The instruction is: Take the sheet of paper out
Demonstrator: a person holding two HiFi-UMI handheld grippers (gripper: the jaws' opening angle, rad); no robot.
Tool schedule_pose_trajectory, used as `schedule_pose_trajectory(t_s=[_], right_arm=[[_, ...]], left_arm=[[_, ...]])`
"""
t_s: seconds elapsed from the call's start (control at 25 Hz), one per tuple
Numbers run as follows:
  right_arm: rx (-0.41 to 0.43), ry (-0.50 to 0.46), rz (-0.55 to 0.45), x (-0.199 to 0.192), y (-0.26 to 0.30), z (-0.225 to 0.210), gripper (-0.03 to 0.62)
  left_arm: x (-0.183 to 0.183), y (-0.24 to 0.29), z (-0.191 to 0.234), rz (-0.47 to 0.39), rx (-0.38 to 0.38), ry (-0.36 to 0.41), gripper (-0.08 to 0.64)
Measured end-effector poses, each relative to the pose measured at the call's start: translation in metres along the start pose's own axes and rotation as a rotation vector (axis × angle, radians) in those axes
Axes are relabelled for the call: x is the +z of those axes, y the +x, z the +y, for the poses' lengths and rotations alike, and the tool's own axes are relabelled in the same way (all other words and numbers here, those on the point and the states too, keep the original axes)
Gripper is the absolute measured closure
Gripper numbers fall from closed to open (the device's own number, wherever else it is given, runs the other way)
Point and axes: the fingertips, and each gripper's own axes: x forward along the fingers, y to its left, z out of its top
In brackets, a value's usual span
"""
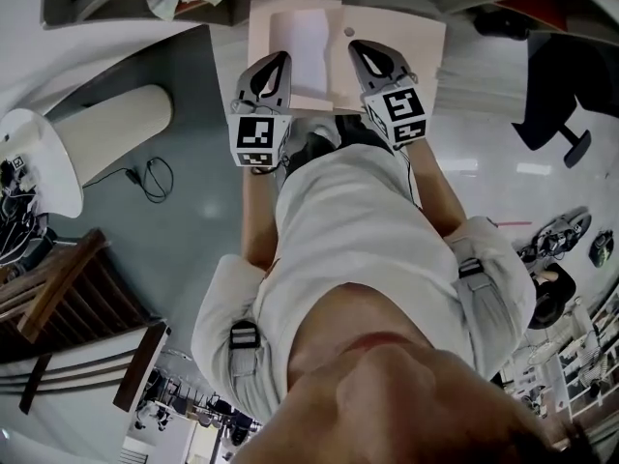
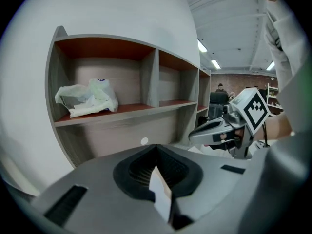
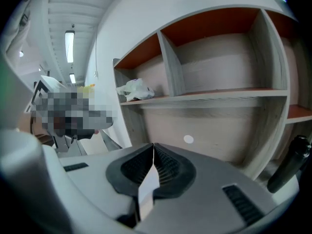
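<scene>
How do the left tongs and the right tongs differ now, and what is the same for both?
Place: the left tongs sit at the left edge of the white sheet; the right tongs lie over the beige folder, right of that sheet.
Pose: the left tongs' marker cube faces the head camera squarely; the right tongs' cube is turned aslant.
Shared: both are shut on a thin pale paper edge.

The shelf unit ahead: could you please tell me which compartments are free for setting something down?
The wide middle compartment, between two dividers, is bare. The left compartment is crowded by a crumpled plastic bag. On the desk below, the folder, sheet of paper, left gripper and right gripper fill the space.
</scene>
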Motion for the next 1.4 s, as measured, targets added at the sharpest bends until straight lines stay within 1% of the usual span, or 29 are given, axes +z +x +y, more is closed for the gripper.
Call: schedule_pose_trajectory(t_s=[0.2,0.4,0.64,0.8,1.16,1.4], right_arm=[[0.019,0.034,0.046,-0.023,0.011,-0.006,0.571],[0.032,0.05,0.101,-0.05,0.019,-0.011,0.57],[0.04,0.078,0.15,-0.079,0.033,-0.009,0.569],[0.017,0.111,0.168,-0.095,0.038,-0.009,0.569],[-0.048,0.162,0.206,-0.131,0.064,-0.005,0.569],[-0.084,0.165,0.243,-0.158,0.081,-0.002,0.569]], left_arm=[[-0.015,0.019,-0.008,0.057,-0.032,0.0,0.538],[-0.039,0.039,-0.014,0.108,-0.058,-0.016,0.539],[-0.065,0.052,-0.017,0.135,-0.095,-0.027,0.539],[-0.081,0.059,-0.022,0.143,-0.128,-0.011,0.539],[-0.126,0.074,-0.029,0.18,-0.229,-0.012,0.538],[-0.151,0.085,-0.033,0.206,-0.286,-0.012,0.54]])
